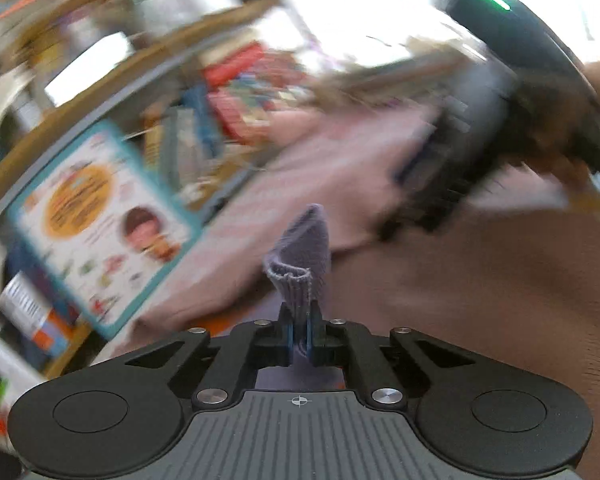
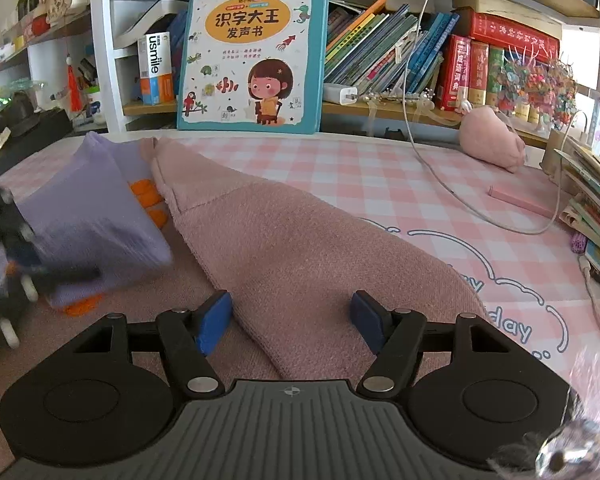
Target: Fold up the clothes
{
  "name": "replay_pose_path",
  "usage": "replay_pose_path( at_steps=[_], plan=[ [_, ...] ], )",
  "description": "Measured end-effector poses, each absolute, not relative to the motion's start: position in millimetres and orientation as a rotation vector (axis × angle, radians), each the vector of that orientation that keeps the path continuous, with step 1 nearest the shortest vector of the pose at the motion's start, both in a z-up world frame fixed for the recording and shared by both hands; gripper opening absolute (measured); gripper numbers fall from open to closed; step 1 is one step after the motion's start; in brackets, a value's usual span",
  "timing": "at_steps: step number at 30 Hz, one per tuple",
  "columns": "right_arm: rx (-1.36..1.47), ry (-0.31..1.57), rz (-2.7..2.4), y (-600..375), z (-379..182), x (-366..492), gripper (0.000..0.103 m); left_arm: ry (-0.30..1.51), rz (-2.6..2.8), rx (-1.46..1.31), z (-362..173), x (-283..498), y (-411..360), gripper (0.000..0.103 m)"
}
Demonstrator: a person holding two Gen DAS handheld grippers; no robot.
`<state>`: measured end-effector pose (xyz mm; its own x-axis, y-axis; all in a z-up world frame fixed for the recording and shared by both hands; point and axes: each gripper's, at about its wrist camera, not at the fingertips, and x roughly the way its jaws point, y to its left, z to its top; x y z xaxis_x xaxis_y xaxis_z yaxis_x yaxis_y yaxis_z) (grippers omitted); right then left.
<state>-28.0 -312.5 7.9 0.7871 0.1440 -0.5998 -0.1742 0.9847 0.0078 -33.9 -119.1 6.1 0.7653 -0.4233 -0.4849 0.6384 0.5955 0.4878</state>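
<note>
My left gripper (image 1: pixel 299 332) is shut on a fold of the purple knit garment (image 1: pixel 302 256), which sticks up between its jaws; this view is motion-blurred. In the right wrist view the purple garment (image 2: pixel 96 216), with orange patches, hangs lifted at the left, held by the left gripper (image 2: pixel 20 256). A pink knit garment (image 2: pixel 300 248) lies spread across the checked table. My right gripper (image 2: pixel 292 320) is open and empty, its blue pads (image 2: pixel 214 322) low over the pink garment's near edge. The right gripper shows blurred in the left wrist view (image 1: pixel 452 168).
A children's book (image 2: pixel 252 52) leans against the bookshelf (image 2: pixel 420 64) behind the table. A pink plush (image 2: pixel 490 138), a white cable (image 2: pixel 440 176) and a pink pen (image 2: pixel 520 200) lie on the pink checked tablecloth (image 2: pixel 380 176). Stacked books (image 2: pixel 596 216) sit at the right edge.
</note>
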Motion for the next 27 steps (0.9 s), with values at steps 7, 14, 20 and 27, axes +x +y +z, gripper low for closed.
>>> replay_pose_path(
  at_steps=[7,14,20,27],
  plan=[
    [-0.058,0.644,0.165,-310.3,7.4,-27.5,0.066,0.283,-0.179,0.358,69.0,4.7,36.2,0.005],
    [-0.059,0.648,0.146,-306.3,7.4,-26.0,0.069,0.295,0.229,0.407,67.1,9.4,151.9,0.005],
    [-0.072,0.675,0.119,-298.8,10.2,-20.1,0.069,0.342,0.378,0.347,52.0,9.8,210.9,0.005],
    [-0.175,0.691,0.093,-284.6,13.7,-17.3,0.069,0.422,0.470,0.373,21.0,12.5,209.7,0.026]
  ],
)
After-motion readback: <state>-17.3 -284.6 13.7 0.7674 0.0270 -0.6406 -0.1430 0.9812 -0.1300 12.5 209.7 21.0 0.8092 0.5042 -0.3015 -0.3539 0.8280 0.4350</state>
